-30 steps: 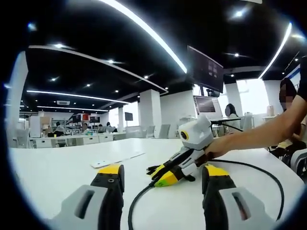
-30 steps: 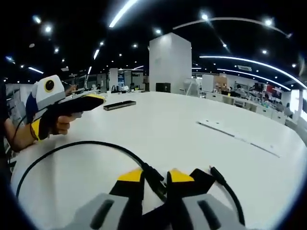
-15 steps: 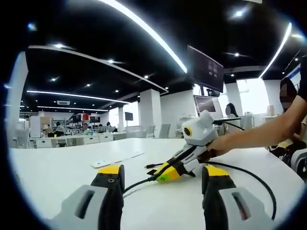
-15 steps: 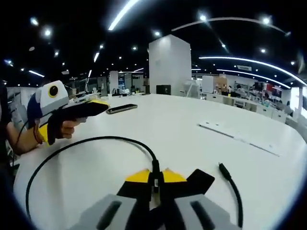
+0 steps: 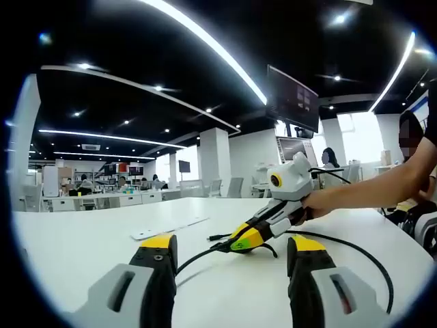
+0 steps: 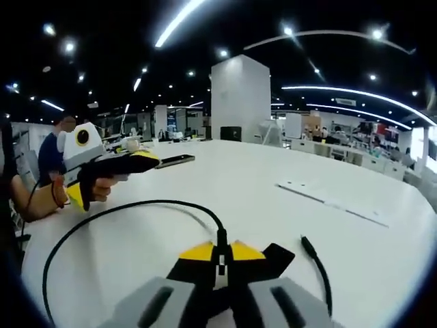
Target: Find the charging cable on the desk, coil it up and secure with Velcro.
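Note:
The black charging cable [image 6: 130,205] lies in a wide loop on the white table [image 6: 259,167]. My right gripper [image 6: 220,251] is shut on it near one plug. The other plug end [image 6: 307,246] lies free to the right, beside a black tab [image 6: 278,255]. In the left gripper view the right gripper [image 5: 240,239], held by a person's hand, pinches the cable [image 5: 194,258] just above the table, and the cable's long loop [image 5: 365,256] trails off to the right. My left gripper [image 5: 232,243] is open and holds nothing. From the right gripper view the left gripper [image 6: 140,160] hovers at the left.
A dark phone [image 6: 176,160] lies on the table beyond the left gripper. A flat white strip [image 6: 331,199] lies at the right, also seen as the white strip [image 5: 167,227]. A monitor [image 5: 292,99] hangs overhead. The person's arm [image 5: 382,188] reaches in from the right.
My right gripper has shut on the cable near its plug and raised it slightly off the table. The left gripper has stayed where it was, open.

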Demonstrator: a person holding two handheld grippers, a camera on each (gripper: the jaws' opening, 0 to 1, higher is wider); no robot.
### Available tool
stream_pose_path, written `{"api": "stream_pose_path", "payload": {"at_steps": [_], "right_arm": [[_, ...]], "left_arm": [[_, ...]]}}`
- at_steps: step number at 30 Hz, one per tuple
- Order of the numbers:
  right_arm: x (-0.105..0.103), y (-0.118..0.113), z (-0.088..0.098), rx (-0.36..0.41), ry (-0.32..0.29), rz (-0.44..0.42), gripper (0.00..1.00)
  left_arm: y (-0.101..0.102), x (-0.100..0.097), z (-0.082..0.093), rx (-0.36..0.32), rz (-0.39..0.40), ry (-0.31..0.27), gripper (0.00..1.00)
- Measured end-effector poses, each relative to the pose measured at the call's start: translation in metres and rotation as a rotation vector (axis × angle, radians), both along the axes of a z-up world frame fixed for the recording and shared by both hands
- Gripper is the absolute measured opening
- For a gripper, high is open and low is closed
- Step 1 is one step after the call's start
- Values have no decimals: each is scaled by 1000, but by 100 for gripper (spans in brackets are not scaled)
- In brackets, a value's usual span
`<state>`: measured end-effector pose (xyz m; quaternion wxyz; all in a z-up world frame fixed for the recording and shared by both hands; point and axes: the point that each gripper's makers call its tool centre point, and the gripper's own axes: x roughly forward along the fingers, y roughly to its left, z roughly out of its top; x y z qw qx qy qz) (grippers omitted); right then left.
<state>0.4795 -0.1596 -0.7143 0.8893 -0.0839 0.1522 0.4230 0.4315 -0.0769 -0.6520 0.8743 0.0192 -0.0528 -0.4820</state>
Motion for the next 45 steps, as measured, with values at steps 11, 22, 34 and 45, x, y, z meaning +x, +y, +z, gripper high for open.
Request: {"api": "stream_pose_path", "payload": {"at_steps": [11, 22, 34, 45], "right_arm": [[-8, -16, 6, 14, -8, -48, 8], [-14, -36, 5, 40, 1, -121, 8], [-23, -57, 2, 67, 11, -190, 8], [-31, -79, -5, 81, 22, -253, 8]], "left_arm": [[0, 1, 0, 1, 4, 0, 65], [0, 1, -1, 2, 5, 1, 65], [0, 2, -2, 6, 9, 1, 65], [-1, 3, -3, 4, 10, 5, 65]]}}
